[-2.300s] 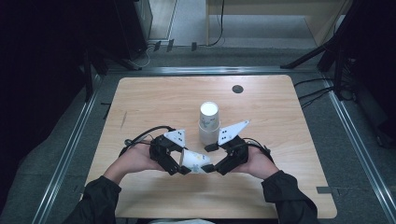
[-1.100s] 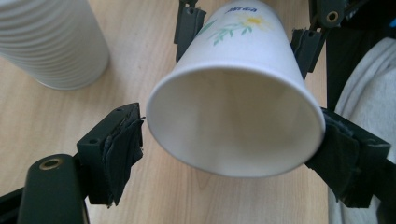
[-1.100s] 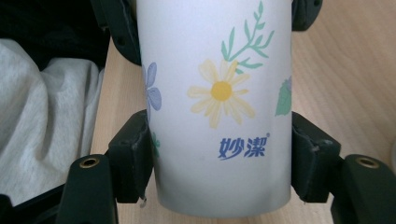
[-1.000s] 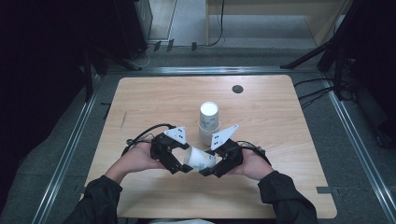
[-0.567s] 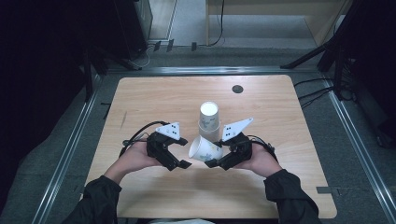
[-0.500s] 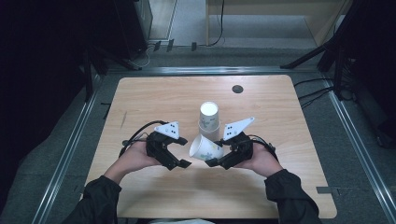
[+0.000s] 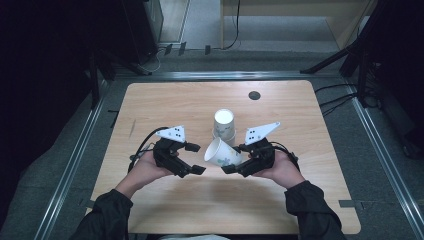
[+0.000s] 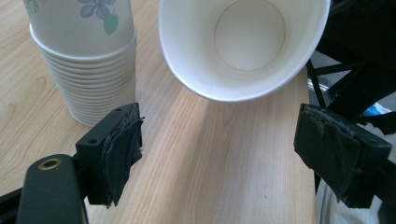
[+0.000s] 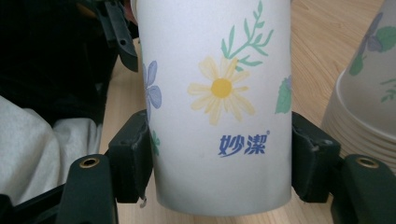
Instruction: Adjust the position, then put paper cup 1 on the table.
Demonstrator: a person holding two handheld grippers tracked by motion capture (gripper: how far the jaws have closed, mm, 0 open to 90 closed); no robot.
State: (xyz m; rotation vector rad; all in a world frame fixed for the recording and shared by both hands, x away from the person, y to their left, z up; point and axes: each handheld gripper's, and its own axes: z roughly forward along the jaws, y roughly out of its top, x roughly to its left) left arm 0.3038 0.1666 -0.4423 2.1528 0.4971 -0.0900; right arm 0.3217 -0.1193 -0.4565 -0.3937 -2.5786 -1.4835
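Observation:
A white paper cup (image 7: 220,153) with a flower print is held on its side above the wooden table (image 7: 165,105), its mouth facing left. My right gripper (image 7: 231,165) is shut on the cup near its base; in the right gripper view both pads press the cup (image 9: 217,102) at its sides. My left gripper (image 7: 196,159) stands open just left of the cup's mouth, nothing between its fingers. The left gripper view looks straight into the empty cup (image 8: 245,44). A stack of the same cups (image 7: 223,125) stands upside down just behind, (image 8: 84,56) in the left gripper view.
A round dark grommet (image 7: 254,95) sits in the table near the far edge. Metal rails run along both sides of the table. A cable trails from the left gripper toward the table's left side.
The two grippers have drawn apart: my left gripper has let go of the cup and moved left. The right gripper has moved right and a little up with the single cup in it.

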